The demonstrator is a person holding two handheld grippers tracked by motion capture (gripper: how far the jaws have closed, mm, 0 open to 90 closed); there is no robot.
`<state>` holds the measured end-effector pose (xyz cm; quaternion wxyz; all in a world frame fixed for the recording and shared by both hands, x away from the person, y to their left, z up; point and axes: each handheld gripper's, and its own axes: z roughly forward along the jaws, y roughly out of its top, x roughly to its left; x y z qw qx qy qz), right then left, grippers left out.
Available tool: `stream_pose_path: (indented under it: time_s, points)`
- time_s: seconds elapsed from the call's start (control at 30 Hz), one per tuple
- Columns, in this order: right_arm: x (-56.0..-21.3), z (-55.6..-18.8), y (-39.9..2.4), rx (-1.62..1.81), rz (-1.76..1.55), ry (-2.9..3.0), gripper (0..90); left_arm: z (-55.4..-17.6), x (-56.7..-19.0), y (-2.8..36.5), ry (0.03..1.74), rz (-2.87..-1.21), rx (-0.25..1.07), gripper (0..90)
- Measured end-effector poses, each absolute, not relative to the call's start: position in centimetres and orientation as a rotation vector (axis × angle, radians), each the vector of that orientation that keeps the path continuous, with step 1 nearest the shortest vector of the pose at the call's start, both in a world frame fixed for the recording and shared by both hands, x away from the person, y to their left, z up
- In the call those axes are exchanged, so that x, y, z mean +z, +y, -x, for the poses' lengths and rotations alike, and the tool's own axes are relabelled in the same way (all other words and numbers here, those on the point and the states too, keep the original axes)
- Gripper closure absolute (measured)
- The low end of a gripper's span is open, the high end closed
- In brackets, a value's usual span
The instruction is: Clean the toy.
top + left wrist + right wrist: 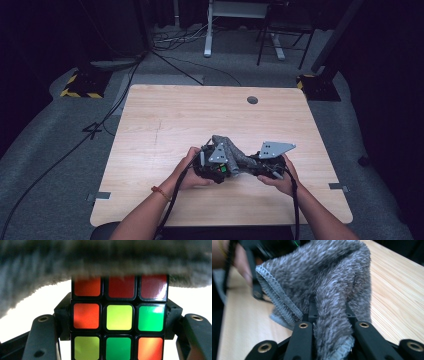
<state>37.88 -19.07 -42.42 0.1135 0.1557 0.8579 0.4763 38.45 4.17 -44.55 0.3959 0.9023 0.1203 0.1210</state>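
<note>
A colour cube (119, 322) with red, orange, yellow and green squares sits clamped between the jaws of my left gripper (119, 340), which is shut on it. A grey fluffy cloth (100, 257) lies over the cube's top. In the high view the left gripper (216, 169) holds the cube (221, 170) low over the table, and the cloth (231, 149) stretches from it to my right gripper (256, 167). My right gripper (332, 340) is shut on a bunched fold of that cloth (329, 282).
The wooden table (165, 120) has a round cable hole (252, 100) at the back. A person's hands hold both grippers near the table's front middle. Cables, a desk frame and yellow-black floor blocks lie beyond the table.
</note>
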Motion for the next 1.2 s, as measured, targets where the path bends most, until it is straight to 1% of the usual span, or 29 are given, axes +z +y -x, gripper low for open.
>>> stream_pose_path:
  time_s: [0.37,0.6,0.67,0.83,0.97,1.2]
  points:
    - [-43.8,-39.0,-19.3,1.258,-0.524,2.59,76.8,-38.2,-43.1,5.8,0.294,-2.223,0.322,33.2]
    - [-42.9,-38.0,-18.9,1.368,-0.46,2.548,76.8,-38.1,-43.6,5.2,0.287,-2.268,0.336,33.0]
    - [-42.6,-37.6,-18.7,1.367,-0.441,2.536,76.8,-37.9,-43.7,4.9,0.278,-2.283,0.358,33.0]
    - [-41.9,-37.1,-18.5,1.423,-0.416,2.503,76.9,-37.8,-44.0,4.3,0.278,-2.305,0.355,33.0]
    - [-41.8,-36.7,-17.9,1.387,-0.394,2.51,76.9,-37.7,-44.5,3.7,0.26,-2.344,0.368,32.9]
    - [-42.1,-37.4,-18.6,1.315,-0.446,2.497,76.9,-37.9,-43.8,4.3,0.266,-2.295,0.355,33.4]
